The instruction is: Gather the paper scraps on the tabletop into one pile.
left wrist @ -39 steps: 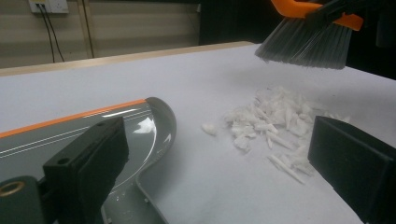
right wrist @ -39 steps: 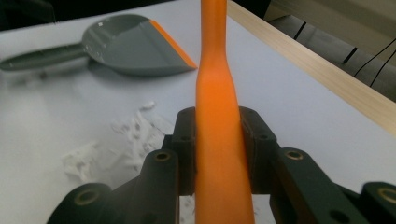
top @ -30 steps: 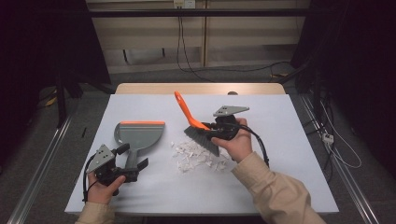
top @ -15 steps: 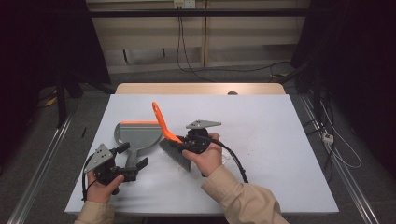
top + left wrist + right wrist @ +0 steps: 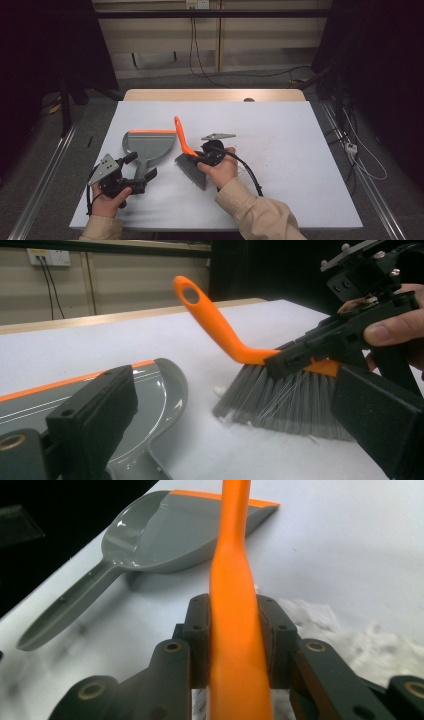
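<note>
The right gripper [image 5: 201,156] is clamped tight on the brush [image 5: 188,159] — in the right gripper view both pads squeeze the orange handle [image 5: 235,630] from either side. The grey bristles [image 5: 285,402] touch the white table [image 5: 280,130] near its middle, the handle tilting up and away toward the far edge. White scraps [image 5: 360,640] lie on the table just beside the bristles.

Over on the left, the grey dustpan [image 5: 147,147] lies flat, its orange-edged mouth facing the far edge, just beside the brush. The left gripper [image 5: 142,176] sits at the dustpan's handle near the front edge — jaws stand either side of it, but whether they actually press it can't be made out.
</note>
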Available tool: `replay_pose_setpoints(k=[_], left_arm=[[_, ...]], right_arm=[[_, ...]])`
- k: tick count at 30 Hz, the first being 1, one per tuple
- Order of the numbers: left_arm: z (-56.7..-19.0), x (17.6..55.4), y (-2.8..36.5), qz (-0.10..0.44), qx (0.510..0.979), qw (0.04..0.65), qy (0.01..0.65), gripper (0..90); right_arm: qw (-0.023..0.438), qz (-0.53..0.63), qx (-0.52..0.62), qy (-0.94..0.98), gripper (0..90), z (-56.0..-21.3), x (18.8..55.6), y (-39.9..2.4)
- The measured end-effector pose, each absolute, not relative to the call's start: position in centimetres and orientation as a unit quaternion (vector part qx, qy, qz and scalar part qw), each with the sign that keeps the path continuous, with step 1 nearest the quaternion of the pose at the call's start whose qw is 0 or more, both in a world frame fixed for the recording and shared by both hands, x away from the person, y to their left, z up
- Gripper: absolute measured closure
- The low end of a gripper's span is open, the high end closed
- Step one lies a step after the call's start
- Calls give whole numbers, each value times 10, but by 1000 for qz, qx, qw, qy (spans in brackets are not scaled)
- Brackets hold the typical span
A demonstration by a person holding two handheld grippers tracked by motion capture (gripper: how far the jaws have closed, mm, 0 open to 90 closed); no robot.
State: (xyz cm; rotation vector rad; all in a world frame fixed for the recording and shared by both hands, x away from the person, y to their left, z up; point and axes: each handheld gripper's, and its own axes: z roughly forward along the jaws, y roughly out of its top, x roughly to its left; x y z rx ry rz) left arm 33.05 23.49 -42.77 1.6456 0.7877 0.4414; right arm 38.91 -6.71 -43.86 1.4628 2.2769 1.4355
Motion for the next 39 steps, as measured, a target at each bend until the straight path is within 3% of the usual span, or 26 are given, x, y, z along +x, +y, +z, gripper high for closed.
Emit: replay_pose_setpoints(k=[11,18,25,33,39], left_arm=[[-428,331,231,188,712,588,335,46],[-428,331,230,190,714,585,334,46],[-428,331,229,189,714,586,334,46],[-430,333,230,186,712,586,337,46],[-432,333,232,186,714,583,340,46]], right_arm=[[90,453,493,737,707,-432,390,-108],[96,473,503,717,710,-422,389,-129],[99,494,484,715,710,-409,392,-114],[74,479,474,735,710,-431,405,-73],[85,457,483,742,708,-432,407,-87]])
